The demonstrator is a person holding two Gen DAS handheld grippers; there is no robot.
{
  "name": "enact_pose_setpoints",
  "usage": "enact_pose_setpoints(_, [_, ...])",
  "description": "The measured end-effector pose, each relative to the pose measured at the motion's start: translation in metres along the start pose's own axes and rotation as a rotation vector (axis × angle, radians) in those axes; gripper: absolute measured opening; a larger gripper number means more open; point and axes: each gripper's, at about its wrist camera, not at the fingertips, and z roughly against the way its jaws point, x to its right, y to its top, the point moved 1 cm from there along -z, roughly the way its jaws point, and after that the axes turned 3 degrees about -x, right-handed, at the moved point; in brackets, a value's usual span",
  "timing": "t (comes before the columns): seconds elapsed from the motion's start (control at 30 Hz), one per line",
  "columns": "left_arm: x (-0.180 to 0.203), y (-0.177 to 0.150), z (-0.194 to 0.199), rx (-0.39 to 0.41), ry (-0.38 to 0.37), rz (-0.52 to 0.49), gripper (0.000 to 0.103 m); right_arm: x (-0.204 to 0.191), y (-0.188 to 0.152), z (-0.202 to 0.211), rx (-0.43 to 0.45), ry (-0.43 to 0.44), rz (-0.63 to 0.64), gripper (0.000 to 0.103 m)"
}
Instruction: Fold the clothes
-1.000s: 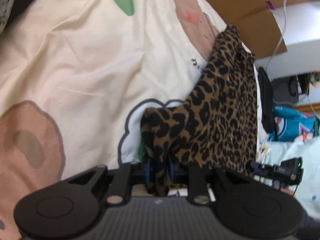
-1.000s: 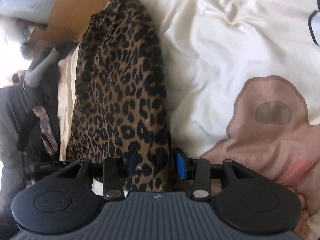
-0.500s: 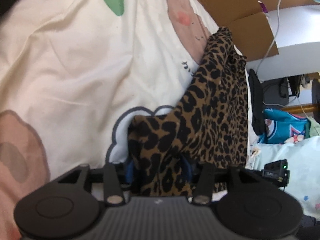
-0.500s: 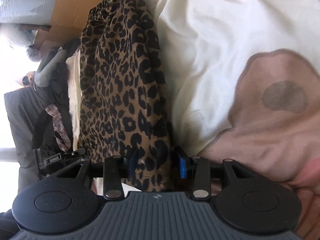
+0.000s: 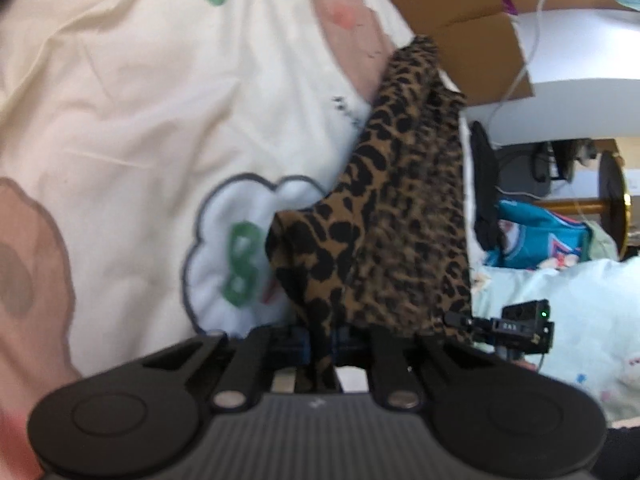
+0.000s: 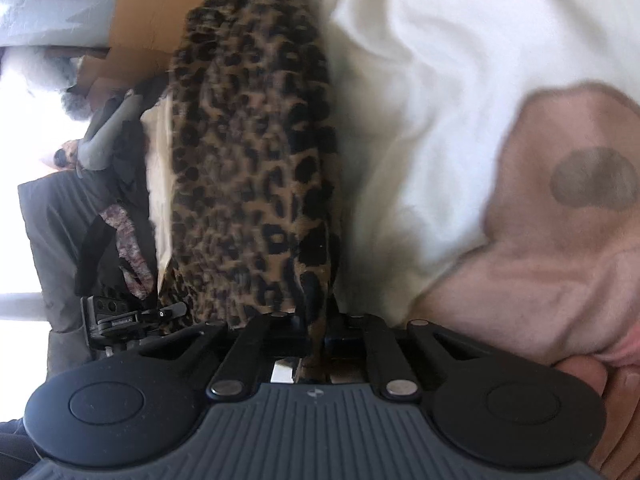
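Leopard garment (image 5: 400, 216) at bed edge, cream bedspread (image 5: 120, 100) open beside

Bright daylight, blown-out glare left in right view; motion blur, fisheye edges.

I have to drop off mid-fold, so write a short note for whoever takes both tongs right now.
Left tongs: jaws have just closed, shut on a pinch of the leopard-print garment.
Right tongs: jaws have just closed, shut on the same garment's near edge.
Garment: a long, narrow strip on the cream cartoon bedspread, running away from both tongs toward the cardboard box.
Done: both near corners gripped.
Left: probably lift and carry them toward the far end to fold it over, then release and smooth. How many folds are already in I cannot tell.
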Motion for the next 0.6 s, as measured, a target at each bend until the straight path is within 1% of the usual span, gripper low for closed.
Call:
enact_pose_setpoints(0.1, [0.024,-0.003,0.018,-0.002,0.000,-0.027,0.008,-0.019,-0.003,0.018,0.015,0.021,0.040,0.003])
enact_pose_setpoints(0.23, [0.052,-0.009,0.035,-0.004,0.011,-0.052,0.008,-0.046,-0.003,0.044,0.022,0.012,0.099,0.003])
enact_pose_setpoints(0.33, [0.069,-0.016,0.044,0.000,0.019,-0.057,0.008,-0.060,-0.003,0.054,0.019,0.005,0.110,0.003])
enact_pose_setpoints(0.43, [0.075,-0.025,0.052,0.005,0.033,-0.054,0.008,-0.069,-0.006,0.061,0.002,-0.007,0.119,0.003])
enact_pose_setpoints(0.47, [0.076,-0.029,0.054,0.002,0.047,-0.062,0.008,-0.070,-0.007,0.063,-0.005,-0.008,0.121,0.003])
enact_pose_setpoints(0.5, [0.076,-0.033,0.056,-0.004,0.065,-0.070,0.008,-0.072,-0.009,0.064,-0.014,-0.012,0.125,0.003])
enact_pose_setpoints(0.6, [0.068,-0.042,0.057,-0.027,0.091,-0.047,0.008,-0.077,-0.017,0.066,-0.041,-0.026,0.138,0.003])
